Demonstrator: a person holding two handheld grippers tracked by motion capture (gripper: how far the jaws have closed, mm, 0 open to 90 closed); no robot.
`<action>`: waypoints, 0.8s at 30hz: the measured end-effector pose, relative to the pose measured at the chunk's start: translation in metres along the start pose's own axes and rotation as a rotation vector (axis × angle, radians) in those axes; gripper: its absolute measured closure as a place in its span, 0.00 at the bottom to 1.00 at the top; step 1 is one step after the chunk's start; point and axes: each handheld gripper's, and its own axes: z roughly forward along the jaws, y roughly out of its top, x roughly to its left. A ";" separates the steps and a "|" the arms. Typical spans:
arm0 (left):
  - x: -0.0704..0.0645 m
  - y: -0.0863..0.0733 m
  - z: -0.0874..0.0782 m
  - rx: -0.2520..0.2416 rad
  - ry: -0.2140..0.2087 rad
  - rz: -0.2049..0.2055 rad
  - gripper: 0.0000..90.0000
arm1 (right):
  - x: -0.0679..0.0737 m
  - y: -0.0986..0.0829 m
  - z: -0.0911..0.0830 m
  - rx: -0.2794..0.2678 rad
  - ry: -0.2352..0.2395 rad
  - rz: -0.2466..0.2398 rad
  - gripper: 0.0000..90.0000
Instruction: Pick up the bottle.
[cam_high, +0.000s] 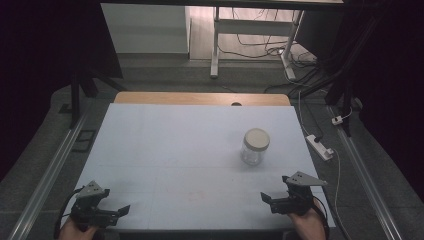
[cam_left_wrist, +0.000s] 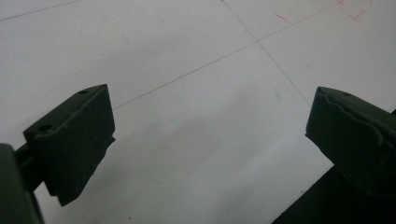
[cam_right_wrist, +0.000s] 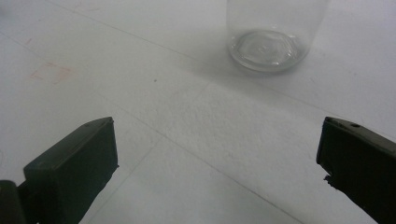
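Note:
A clear glass jar (cam_high: 255, 147) with a cream lid stands upright on the white table (cam_high: 175, 150), right of centre. Its glass base (cam_right_wrist: 268, 42) appears at the top of the right gripper view, well ahead of the jaws. My right gripper (cam_high: 275, 189) is at the near right edge of the table, below the jar, open and empty (cam_right_wrist: 217, 158). At the near left corner my left gripper (cam_high: 116, 201) is open too, with only bare table between its jaws (cam_left_wrist: 210, 135). A hand holds each gripper from the bottom edge.
A wooden strip (cam_high: 200, 98) runs along the table's far edge. On the floor to the right lie a white power strip (cam_high: 320, 146) and cables. A white desk frame (cam_high: 216, 50) stands beyond the table. Metal rails (cam_high: 50, 170) flank both sides.

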 end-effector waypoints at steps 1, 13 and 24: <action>0.000 0.000 0.000 0.000 -0.001 0.000 0.02 | 0.000 0.001 0.001 -0.001 0.007 -0.001 0.00; 0.000 0.000 0.000 -0.001 -0.003 0.004 0.02 | 0.000 0.008 0.013 0.004 0.039 -0.003 0.00; 0.000 0.000 0.000 -0.005 -0.010 0.007 0.02 | -0.002 0.017 0.022 -0.022 0.044 -0.002 0.00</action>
